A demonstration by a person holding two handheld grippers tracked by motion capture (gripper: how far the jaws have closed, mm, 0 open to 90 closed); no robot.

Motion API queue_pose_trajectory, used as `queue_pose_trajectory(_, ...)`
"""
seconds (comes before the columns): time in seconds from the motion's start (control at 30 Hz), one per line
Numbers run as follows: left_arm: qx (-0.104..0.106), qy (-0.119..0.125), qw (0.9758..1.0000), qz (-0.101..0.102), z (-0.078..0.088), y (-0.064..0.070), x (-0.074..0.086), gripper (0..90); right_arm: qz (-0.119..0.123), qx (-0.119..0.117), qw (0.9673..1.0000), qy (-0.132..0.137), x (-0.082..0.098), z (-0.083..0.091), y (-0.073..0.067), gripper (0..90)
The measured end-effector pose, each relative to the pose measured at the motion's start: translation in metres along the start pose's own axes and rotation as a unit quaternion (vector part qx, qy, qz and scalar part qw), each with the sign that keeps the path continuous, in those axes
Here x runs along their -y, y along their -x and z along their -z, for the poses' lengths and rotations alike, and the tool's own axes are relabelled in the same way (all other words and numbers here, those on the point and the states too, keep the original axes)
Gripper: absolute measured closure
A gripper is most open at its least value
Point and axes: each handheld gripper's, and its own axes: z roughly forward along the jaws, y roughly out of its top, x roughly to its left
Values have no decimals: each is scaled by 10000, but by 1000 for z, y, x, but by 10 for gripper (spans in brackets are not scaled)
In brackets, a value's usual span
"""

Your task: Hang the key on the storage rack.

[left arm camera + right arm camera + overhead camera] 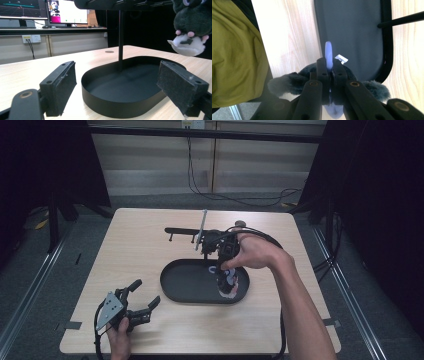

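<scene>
On the wooden table [150, 235] sits a black tray [172, 287]. Above its right end, the right gripper [329, 65] pinches a plush toy [189, 25] by its loop, probably to hang it; the left gripper [141, 301] rests open beside the tray.

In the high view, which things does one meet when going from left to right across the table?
Left gripper with open black jaws, held in a hand → black oval tray with a low rim → dark grey and white plush toy hanging over the tray's right end, gripped by the right gripper.
</scene>
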Motion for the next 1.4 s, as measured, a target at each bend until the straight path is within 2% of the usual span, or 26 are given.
queue_pose_trajectory(0.13, -2, -16, 10000, -14, 0, 0, 0, 153, -45, -78, 10000, -3, 3, 4, 9, 879)
queue_pose_trajectory(0.17, -1, 5, 10000, 6, 0, 0, 0, 153, -108, -68, 9999, 48, 3, 6, 12, 879)
queue_pose_trajectory(0.2, 2, -13, 10000, -18, 0, 0, 0, 153, -71, -63, 9999, 110, 3, 7, 14, 879)
queue_pose_trajectory(0.37, 6, -36, 10000, -21, 0, 0, 0, 153, -243, -99, 9995, 189, 4, 15, 29, 879)
queue_pose_trajectory(0.5, 1, -11, 10000, 12, 0, 0, 0, 153, -249, -181, 9995, 83, 1, 10, 36, 879)
queue_pose_trajectory(0.7, -3, -11, 10000, 49, 0, 1, 0, 153, -289, -181, 9994, 111, -3, 8, 47, 878)
queue_pose_trajectory(0.93, -12, 21, 10000, 37, 0, 1, 0, 153, -507, -191, 9985, 43, -5, 3, 65, 878)
queue_pose_trajectory(1.1, -13, 23, 10000, 40, 0, 1, 0, 153, -560, -165, 9983, 67, -7, 4, 71, 878)
queue_pose_trajectory(1.3, -13, 13, 10000, 26, 0, 0, 0, 153, -486, -53, 9987, 129, -11, 8, 71, 878)
queue_pose_trajectory(1.37, -10, -5, 10000, 0, 0, 0, 0, 153, -562, -92, 9983, 95, -11, 7, 73, 878)
queue_pose_trajectory(1.4, -11, -5, 10000, 1, 0, 0, 0, 153, -586, 7, 9983, 15, -11, 6, 74, 878)
